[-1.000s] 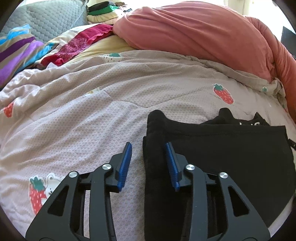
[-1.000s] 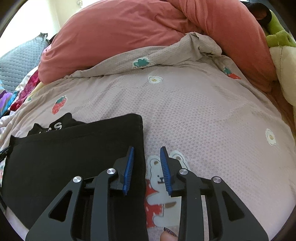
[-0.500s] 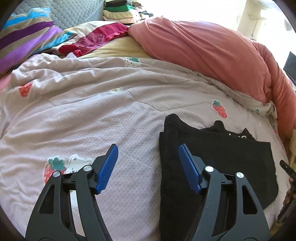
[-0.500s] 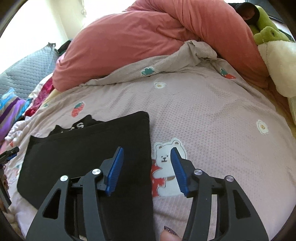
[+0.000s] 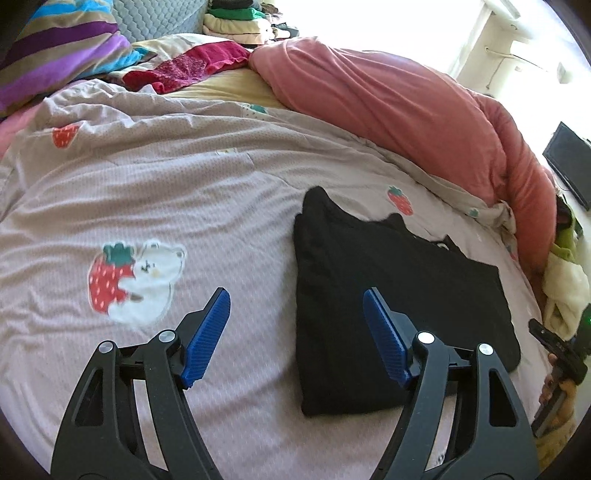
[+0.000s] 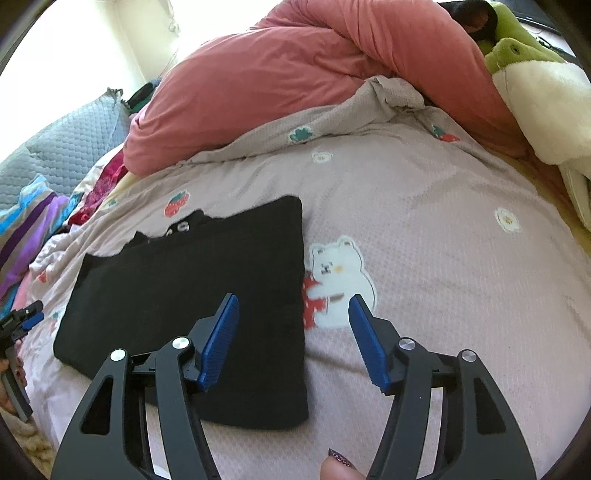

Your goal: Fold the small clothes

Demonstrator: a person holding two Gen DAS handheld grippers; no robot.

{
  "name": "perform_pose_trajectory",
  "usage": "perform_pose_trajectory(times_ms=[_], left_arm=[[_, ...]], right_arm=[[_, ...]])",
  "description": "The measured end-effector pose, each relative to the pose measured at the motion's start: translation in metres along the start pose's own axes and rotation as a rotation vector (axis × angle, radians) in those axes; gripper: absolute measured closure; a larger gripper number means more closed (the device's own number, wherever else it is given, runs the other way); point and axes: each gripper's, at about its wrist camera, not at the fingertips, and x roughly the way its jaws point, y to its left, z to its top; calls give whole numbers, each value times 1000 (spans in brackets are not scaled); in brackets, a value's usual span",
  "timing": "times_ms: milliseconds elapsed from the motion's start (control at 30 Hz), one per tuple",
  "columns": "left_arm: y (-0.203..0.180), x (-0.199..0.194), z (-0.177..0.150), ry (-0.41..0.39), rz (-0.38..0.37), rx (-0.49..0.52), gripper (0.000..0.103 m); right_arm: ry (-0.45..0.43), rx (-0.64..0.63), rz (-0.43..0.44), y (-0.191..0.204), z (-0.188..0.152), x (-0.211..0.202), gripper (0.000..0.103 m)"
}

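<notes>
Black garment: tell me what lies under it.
The black garment lies folded flat on the pink printed quilt, which shows all around it. Whatever print sits beneath is covered, though a bear print meets its right edge.

pink duvet | striped pillow | strawberry-bear quilt | green plush | stacked clothes

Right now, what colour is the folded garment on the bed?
Black; the folded garment shows best in the right wrist view.
</notes>
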Motion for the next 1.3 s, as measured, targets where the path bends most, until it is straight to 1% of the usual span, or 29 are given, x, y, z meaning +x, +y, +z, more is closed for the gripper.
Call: perform_pose_trajectory(times_ms=[100,233,367,500,667,700,767,833,867,900,1067,1100,1133,1167,1200,1233,1267,1300], left_arm=[[-2,-2,-9,9,-12,4,36],[-3,-2,-23,25,11,22,36],[2,-1,-37,47,-5,10,36],[11,4,-45,81,-83,-53,36],[13,8,-46,84,-124,-83,36],[12,11,-46,90,-135,-86,38],[10,15,-46,97,-145,-89,45],[5,19,-46,97,-144,-75,56],[4,20,-46,99,-145,-70,59],[2,22,-46,104,-151,-66,61],[4,33,-43,119,-154,-94,61],[5,34,-43,121,-161,-107,65],[6,34,-43,123,-173,-117,72],[7,34,-43,123,-181,-121,76],[6,32,-42,117,-179,-117,81],[4,30,-42,114,-182,-108,88],[3,30,-42,111,-185,-104,88],[1,28,-42,106,-180,-94,91]], right_arm=[[22,-1,18,0,-9,-1,43],[52,4,48,3,-23,1,43],[73,7,67,6,-33,3,43],[89,27,90,7,-36,8,43],[96,28,104,8,-37,11,43],[97,27,105,9,-37,12,43],[98,22,104,10,-36,13,43],[96,19,105,11,-36,14,43],[95,19,104,11,-36,15,43],[94,18,104,12,-35,16,42],[96,14,99,13,-34,19,43],[95,12,95,14,-35,19,44],[94,8,89,14,-35,19,49],[91,3,79,14,-36,19,52],[87,1,72,13,-36,18,61],[83,2,69,12,-36,17,71],[76,7,72,9,-36,15,75],[73,9,81,8,-36,14,82]])
